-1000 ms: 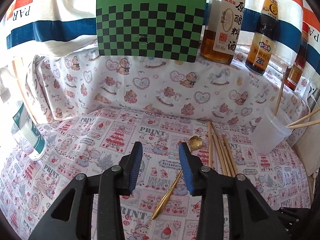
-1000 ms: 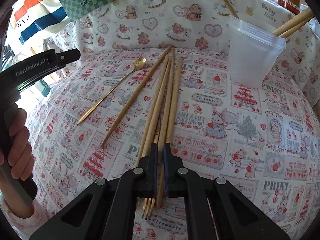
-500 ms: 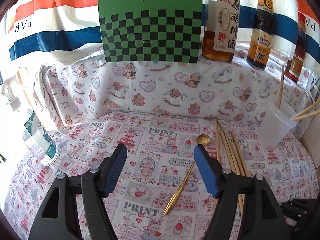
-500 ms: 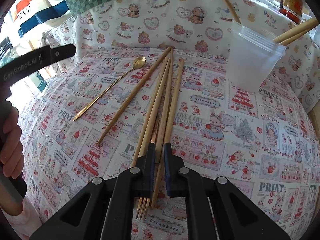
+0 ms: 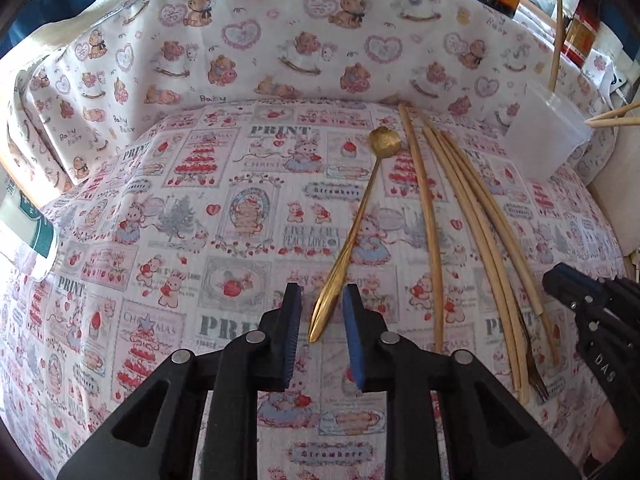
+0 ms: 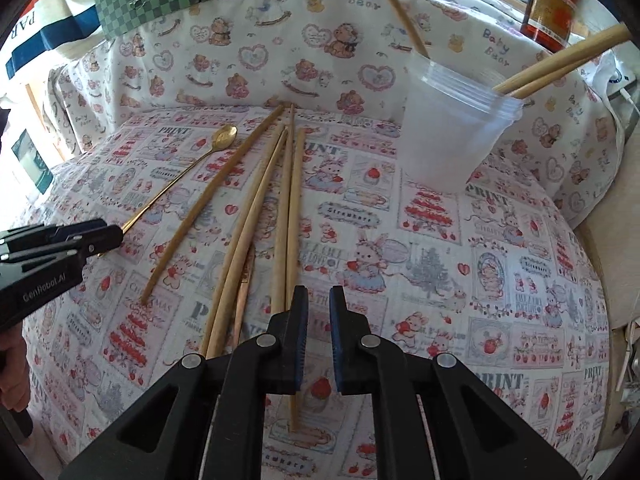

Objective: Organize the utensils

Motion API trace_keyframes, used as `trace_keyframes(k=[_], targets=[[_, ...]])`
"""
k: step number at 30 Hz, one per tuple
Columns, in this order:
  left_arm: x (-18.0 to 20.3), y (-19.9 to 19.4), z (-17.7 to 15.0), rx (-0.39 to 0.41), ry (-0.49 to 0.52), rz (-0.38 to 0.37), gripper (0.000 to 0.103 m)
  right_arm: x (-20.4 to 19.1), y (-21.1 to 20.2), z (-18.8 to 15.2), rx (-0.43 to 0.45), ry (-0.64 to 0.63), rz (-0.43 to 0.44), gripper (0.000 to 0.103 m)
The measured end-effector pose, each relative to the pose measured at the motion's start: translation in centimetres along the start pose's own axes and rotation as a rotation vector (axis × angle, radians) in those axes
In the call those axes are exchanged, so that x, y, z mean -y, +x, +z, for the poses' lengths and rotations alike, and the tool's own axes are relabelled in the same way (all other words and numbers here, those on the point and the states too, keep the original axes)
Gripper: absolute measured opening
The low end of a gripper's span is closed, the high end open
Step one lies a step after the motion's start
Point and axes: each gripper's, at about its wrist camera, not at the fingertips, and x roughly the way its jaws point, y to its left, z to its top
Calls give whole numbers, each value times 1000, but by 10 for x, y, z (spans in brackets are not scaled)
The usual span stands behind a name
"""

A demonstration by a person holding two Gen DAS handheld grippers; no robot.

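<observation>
Left claw (image 5: 321, 304) astride slim, shiny gold spoon (image 5: 352, 232) handle.

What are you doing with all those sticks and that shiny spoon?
A person is tidying utensils with a gripper in each hand. The left gripper has its jaws either side of the gold spoon's handle tip; they have just been closing, but a gap shows, so the spoon lies loose on the patterned cloth. The right gripper sits nearly shut by the loose chopsticks, gripping nothing. A gold fork lies among them. Some chopsticks already stand in the plastic cup.
</observation>
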Motion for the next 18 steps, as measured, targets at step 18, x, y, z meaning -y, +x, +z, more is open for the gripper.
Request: trace_keyframes(k=[18], targets=[[-19,-35,-6,189,-66,-64,0,9,-28,4,82,38,47,10]])
